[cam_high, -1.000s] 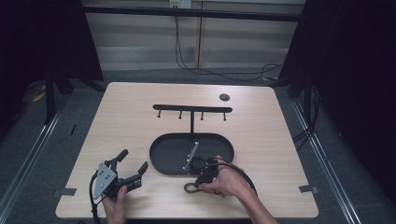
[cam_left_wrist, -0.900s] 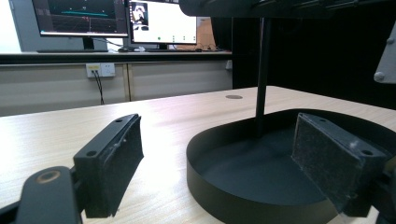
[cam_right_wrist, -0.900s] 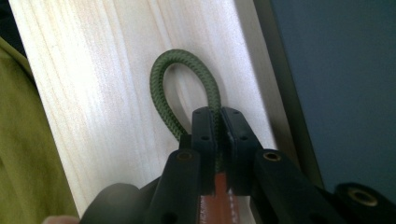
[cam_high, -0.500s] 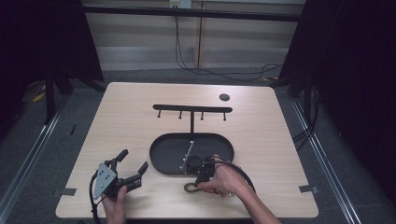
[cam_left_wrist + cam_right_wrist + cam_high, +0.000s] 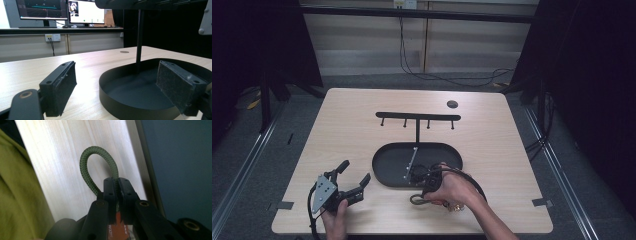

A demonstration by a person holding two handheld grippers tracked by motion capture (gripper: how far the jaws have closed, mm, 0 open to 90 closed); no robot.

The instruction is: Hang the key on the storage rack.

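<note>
Clearly the right gripper (image 5: 117, 187) pinches a green cord loop (image 5: 96, 167) pointing beyond its tips; left gripper (image 5: 353, 178) wide open

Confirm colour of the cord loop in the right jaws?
Olive green, braided cord loop; clearest in the right gripper view.

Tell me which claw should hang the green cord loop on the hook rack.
Right. The right claw is already shut on the green cord loop; the left claw sits open and empty beside the oval tray.
</note>
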